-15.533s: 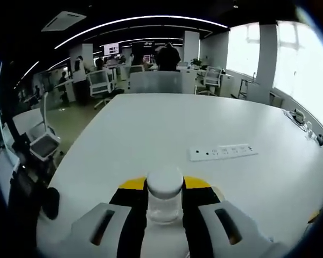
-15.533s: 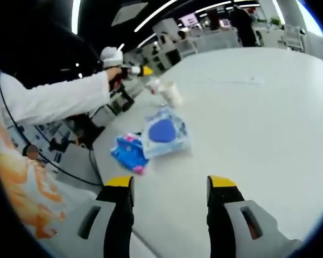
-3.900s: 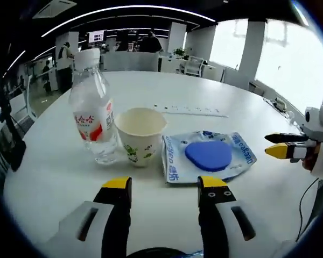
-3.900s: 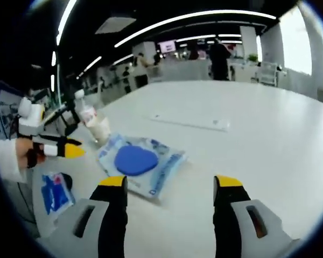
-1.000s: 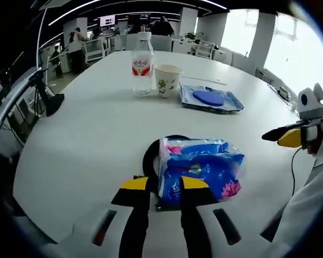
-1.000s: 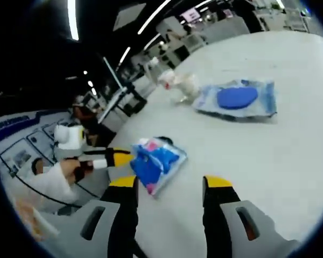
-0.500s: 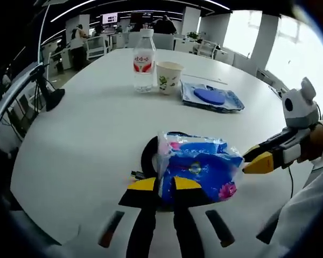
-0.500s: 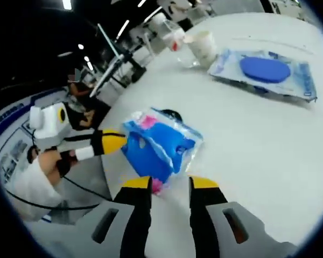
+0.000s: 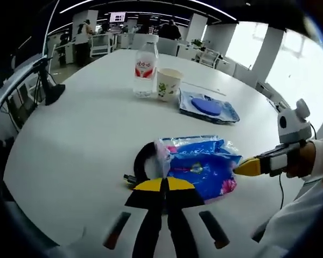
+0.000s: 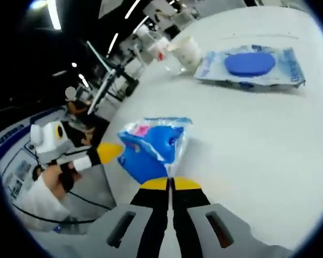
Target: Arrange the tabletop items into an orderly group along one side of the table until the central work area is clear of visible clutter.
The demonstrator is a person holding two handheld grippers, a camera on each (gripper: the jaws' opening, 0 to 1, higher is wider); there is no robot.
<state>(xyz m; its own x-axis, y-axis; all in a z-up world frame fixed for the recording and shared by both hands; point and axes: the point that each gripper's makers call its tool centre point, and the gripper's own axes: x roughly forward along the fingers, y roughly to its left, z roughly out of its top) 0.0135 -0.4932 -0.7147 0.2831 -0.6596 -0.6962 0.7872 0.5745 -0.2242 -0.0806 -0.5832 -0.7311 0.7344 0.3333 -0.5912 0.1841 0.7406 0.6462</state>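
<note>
Near the table's close edge, the blue packet is being pinched from two sides. In the left gripper view, the left gripper is sitting with its yellow-tipped jaws pressed together on the packet's near edge, and the right gripper is coming in from the right, its tip touching the packet's far side. A black ring is lying on the table just behind the packet, partly covered by it. In the right gripper view, the right gripper is likewise clamping its jaws tight on the packet's crinkled edge, while the left gripper, held in a hand, is touching the packet from the left. Farther back, well apart from the packet, a bottle, a cup and a pouch with a blue disc are standing in a row, the cup between the other two. The pouch is lying flat beside the cup.
</note>
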